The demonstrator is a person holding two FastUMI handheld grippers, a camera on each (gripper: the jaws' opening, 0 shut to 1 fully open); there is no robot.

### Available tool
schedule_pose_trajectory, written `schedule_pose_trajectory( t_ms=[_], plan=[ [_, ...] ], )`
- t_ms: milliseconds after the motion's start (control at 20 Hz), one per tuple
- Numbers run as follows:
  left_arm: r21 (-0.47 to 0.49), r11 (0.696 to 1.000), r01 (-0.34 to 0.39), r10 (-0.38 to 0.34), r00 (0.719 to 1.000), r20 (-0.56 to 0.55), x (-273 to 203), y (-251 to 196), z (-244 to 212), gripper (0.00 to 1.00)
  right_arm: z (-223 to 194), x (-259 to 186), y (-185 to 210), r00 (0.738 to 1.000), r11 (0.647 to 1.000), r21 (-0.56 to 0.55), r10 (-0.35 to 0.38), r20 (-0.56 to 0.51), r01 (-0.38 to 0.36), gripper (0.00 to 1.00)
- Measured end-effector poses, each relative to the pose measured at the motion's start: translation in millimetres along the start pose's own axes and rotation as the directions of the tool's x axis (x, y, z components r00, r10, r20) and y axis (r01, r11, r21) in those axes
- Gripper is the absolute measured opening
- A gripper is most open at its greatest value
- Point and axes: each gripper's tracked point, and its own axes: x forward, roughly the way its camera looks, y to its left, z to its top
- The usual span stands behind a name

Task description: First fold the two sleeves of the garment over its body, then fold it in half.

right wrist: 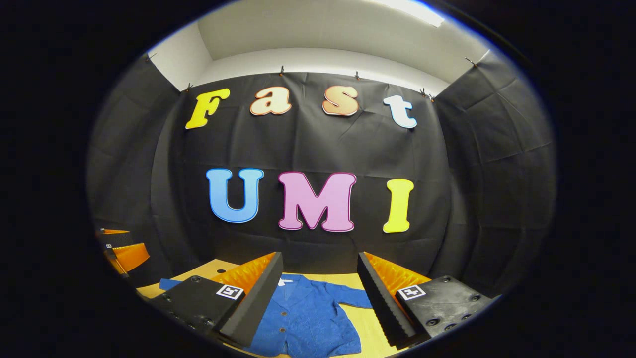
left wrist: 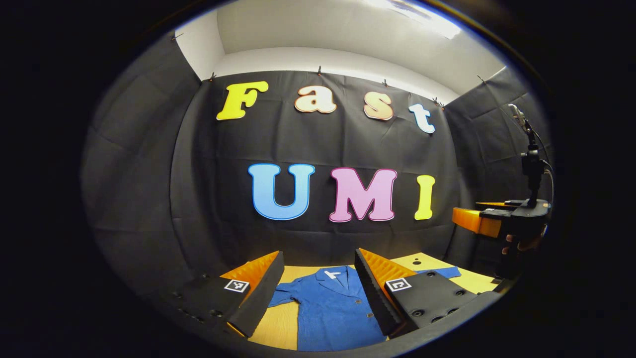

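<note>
We see the blue button-front cloth jacket (left wrist: 330, 308) lying flat and face up on the pale wooden table (left wrist: 278, 325), collar toward the far wall and hem toward us, so its long axis runs near to far. Both sleeves lie spread outward from the body; neither is folded yet, so we judge the task to be at its first step. In the left gripper view, the left gripper (left wrist: 318, 293) hangs above the near part of the table with its jaws set wide and nothing between them; the jacket body lies below and ahead, between the two fingers. One sleeve (left wrist: 284, 297) reaches out to the left beside the left finger, and the other sleeve end (left wrist: 443, 272) shows on the right past the right finger. In the right gripper view, the right gripper (right wrist: 320, 298) is likewise wide and empty, raised above the garment, with the jacket (right wrist: 305, 318) below it and a sleeve (right wrist: 353, 298) running toward its right finger. The right gripper also appears at the right edge of the left gripper view, held high and well apart from the cloth. We judge that each gripper stands nearer the sleeve on its own side, and that the coming move requires a descent to a cuff, then a carry inward across the long axis.
</note>
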Motion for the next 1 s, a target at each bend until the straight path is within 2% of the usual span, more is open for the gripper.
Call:
schedule_pose_trajectory(
  t_ms=[100, 150, 250, 400, 450, 500, 550, 600, 750, 900, 1000],
  plan=[
    [0.001, 1.000, -0.002, 0.002, 1.000, -0.008, 6.8, -1.1, -1.4, 0.82, -4.5, 4.0, -1.1, 1.000, 1.000, 0.024, 0.000, -0.010, 0.000, 0.96],
    [-0.005, 1.000, -0.005, 0.005, 1.000, -0.014, 8.1, -0.2, -4.0, 0.82, -7.6, 6.3, -2.7, 1.000, 1.000, 0.024, -0.001, -0.014, 0.001, 0.92],
    [-0.012, 1.000, -0.006, 0.005, 1.000, -0.025, 14.4, -0.3, -7.5, 0.82, -15.6, 11.4, -4.0, 1.000, 1.000, 0.020, 0.002, -0.029, -0.001, 0.96],
    [0.000, 1.000, -0.010, 0.010, 0.999, -0.039, 22.8, 1.4, -7.5, 0.82, -29.6, 22.6, -6.1, 0.998, 0.999, 0.036, -0.002, -0.058, 0.004, 0.96],
    [0.006, 1.000, -0.008, 0.009, 0.999, -0.040, 25.1, 1.7, -7.4, 0.82, -33.5, 27.9, -8.0, 0.998, 0.999, 0.043, -0.005, -0.068, 0.008, 0.96],
    [0.012, 1.000, -0.006, 0.006, 0.999, -0.041, 27.7, 0.7, -6.9, 0.82, -37.3, 33.9, -9.6, 0.997, 0.999, 0.043, -0.011, -0.075, 0.014, 1.00],
    [0.015, 1.000, -0.004, 0.005, 0.999, -0.044, 29.9, 0.5, -8.8, 0.82, -41.7, 40.0, -13.4, 0.997, 0.999, 0.038, -0.018, -0.080, 0.021, 1.00],
    [0.016, 1.000, -0.003, 0.004, 0.999, -0.047, 31.6, 0.0, -8.5, 0.82, -48.9, 48.0, -19.2, 0.996, 0.999, 0.031, -0.027, -0.088, 0.029, 0.96],
    [0.011, 1.000, -0.012, 0.012, 0.998, -0.060, 37.7, -3.4, -12.0, 0.82, -70.9, 78.6, -34.9, 0.990, 0.998, 0.023, -0.053, -0.129, 0.057, 0.96],
    [-0.015, 0.999, -0.028, 0.026, 0.996, -0.084, 43.1, -9.8, -19.2, 0.82, -112.2, 119.7, -59.5, 0.971, 0.997, 0.016, -0.069, -0.228, 0.075, 0.96],
    [-0.031, 0.999, -0.042, 0.038, 0.994, -0.103, 45.9, -16.3, -24.5, 0.82, -140.5, 146.5, -84.3, 0.951, 0.993, 0.053, -0.085, -0.298, 0.106, 0.96]
  ],
)
